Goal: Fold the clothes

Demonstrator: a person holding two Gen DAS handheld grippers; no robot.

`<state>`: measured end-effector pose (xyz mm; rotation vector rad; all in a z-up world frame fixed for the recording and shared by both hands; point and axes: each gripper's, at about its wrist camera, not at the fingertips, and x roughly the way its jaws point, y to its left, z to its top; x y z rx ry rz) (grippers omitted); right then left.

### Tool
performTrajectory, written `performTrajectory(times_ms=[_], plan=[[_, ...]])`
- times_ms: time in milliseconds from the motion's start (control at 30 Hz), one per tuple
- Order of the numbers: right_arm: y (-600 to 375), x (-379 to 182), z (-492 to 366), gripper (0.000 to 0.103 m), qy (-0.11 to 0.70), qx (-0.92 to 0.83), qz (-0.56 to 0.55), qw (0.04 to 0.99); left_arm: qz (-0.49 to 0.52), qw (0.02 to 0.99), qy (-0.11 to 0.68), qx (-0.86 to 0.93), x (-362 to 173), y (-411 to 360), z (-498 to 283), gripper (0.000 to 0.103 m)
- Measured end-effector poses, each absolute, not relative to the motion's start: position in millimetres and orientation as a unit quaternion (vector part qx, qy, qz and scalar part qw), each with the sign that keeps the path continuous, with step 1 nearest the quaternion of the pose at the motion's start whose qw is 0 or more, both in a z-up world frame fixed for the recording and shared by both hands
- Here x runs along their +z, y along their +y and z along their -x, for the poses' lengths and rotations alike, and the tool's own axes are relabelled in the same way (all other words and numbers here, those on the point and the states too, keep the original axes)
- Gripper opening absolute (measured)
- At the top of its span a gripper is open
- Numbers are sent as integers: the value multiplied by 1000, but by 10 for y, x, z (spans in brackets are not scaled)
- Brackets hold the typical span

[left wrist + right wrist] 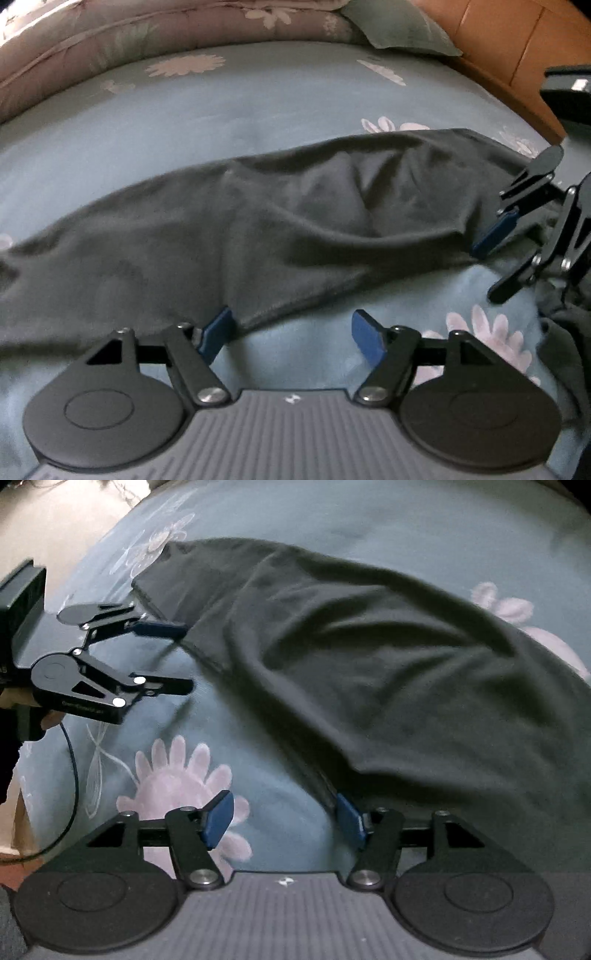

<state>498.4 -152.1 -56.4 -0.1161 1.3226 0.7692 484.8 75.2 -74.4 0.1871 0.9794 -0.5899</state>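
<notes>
Two grippers stood open over the bed, holding nothing: my left gripper at the dark garment's near hem, my right gripper at its 3 o'clock edge. I judged folding barely begun; it lay rumpled, lengthwise. No containers showed.

Almost no text can be read. In right wrist view, the left gripper has a small pale line of print on the side of its lower arm, but too blurred to read. A small white logo mark sits on the grey ribbed body of each gripper, no letters in it.
</notes>
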Motion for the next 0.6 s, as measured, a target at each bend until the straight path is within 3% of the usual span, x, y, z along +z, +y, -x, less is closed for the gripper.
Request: performTrajectory(times_ms=[367, 600], plan=[[-3202, 529, -4828, 67, 495, 148, 16, 856, -92, 855, 446, -248, -574, 735, -4683, 72], [-4656, 401, -5004, 67, 493, -12, -6, 870, -93, 858, 449, -229, -402, 668, -4632, 72]])
